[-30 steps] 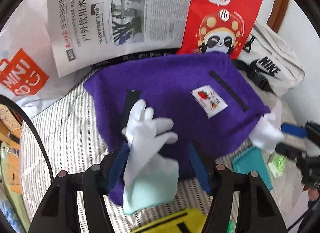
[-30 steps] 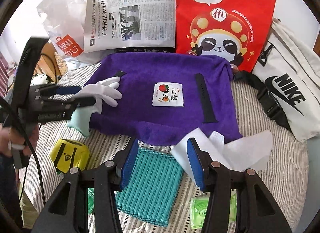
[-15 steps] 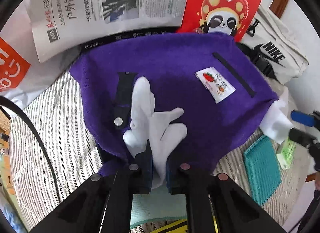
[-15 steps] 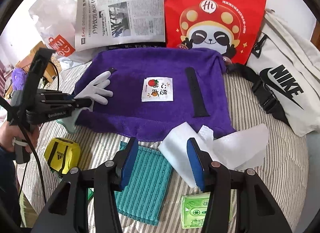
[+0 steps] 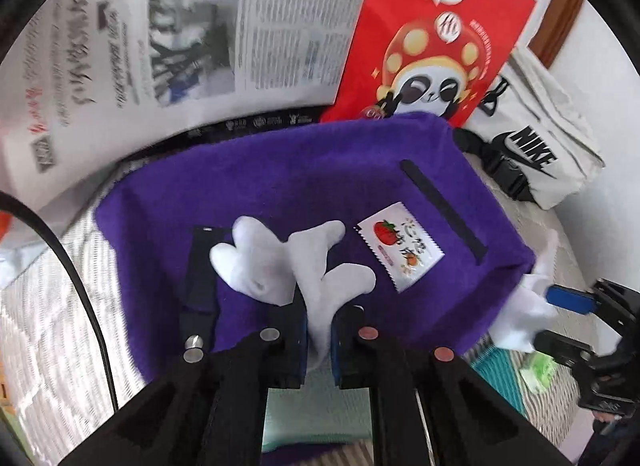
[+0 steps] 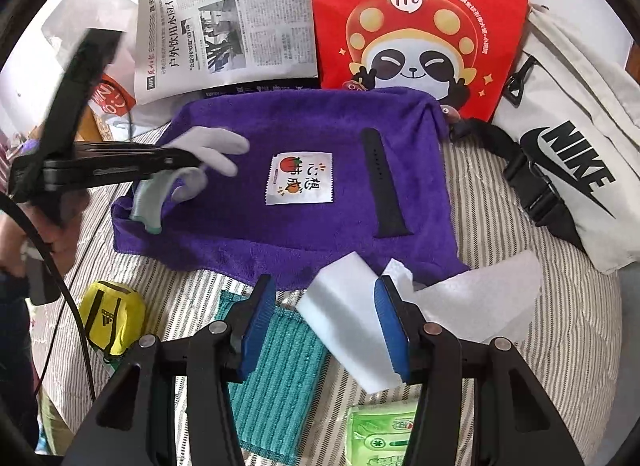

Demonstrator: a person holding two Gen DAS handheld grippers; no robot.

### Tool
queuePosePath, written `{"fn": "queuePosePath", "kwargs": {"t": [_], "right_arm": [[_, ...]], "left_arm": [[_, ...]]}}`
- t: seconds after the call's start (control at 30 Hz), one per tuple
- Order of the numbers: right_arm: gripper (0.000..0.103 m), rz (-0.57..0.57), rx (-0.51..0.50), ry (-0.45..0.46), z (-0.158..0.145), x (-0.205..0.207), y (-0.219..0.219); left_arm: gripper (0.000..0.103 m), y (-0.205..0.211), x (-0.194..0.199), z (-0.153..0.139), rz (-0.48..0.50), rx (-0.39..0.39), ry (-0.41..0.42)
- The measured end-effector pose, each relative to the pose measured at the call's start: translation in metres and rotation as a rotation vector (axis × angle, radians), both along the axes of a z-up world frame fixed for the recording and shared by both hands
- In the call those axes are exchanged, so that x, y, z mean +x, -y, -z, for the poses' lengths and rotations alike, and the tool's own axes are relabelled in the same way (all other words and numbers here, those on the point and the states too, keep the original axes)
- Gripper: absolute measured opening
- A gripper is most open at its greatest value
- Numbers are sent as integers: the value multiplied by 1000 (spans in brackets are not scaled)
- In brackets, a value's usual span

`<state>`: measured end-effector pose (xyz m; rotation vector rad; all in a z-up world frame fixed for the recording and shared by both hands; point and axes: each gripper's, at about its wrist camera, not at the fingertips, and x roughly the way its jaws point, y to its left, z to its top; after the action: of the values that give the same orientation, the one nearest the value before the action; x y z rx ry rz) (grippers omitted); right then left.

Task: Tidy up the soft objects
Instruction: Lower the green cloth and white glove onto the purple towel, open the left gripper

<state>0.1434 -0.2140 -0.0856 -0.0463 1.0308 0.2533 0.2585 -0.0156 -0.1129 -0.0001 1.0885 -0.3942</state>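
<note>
A purple towel [image 5: 304, 181] lies spread on the striped bed; it also shows in the right wrist view [image 6: 280, 225]. My left gripper [image 5: 320, 330] is shut on a white glove [image 5: 296, 262] with a mint cuff, held over the towel's near left part. The glove [image 6: 212, 149] and the left gripper [image 6: 120, 169] also show in the right wrist view. My right gripper [image 6: 324, 330] is open above a white sponge [image 6: 348, 322] and a white paper towel [image 6: 476, 302] at the towel's front edge. A teal cloth [image 6: 276, 378] lies below it.
On the towel lie a sauce packet [image 6: 299, 177] and a black watch strap [image 6: 384, 185]. A newspaper [image 6: 228, 37], a red panda bag [image 6: 420, 17] and a white Nike bag [image 6: 568, 145] line the back. A yellow pouch [image 6: 110, 318] and a green wipes pack [image 6: 380, 434] lie in front.
My left gripper closed on the white glove and carried it forward over the purple towel. My right gripper moved slightly closer to the towel and stayed open over the sponge.
</note>
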Motion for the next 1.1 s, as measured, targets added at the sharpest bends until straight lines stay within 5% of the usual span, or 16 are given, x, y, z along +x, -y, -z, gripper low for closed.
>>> {"fn": "queuePosePath", "kwargs": {"t": [0.2, 0.4, 0.47, 0.7, 1.1], "right_arm": [[51, 8, 4, 6, -3, -1, 6], [51, 14, 10, 23, -9, -6, 9], [51, 14, 14, 27, -10, -8, 8], [51, -6, 13, 38, -12, -19, -1], [51, -35, 4, 52, -18, -42, -12]], "left_arm": [[13, -2, 5, 19, -2, 43, -2], [48, -6, -18, 11, 3, 168, 26], [68, -9, -25, 8, 1, 188, 38], [68, -39, -36, 0, -85, 111, -9], [68, -51, -101, -28, -47, 112, 44]]}}
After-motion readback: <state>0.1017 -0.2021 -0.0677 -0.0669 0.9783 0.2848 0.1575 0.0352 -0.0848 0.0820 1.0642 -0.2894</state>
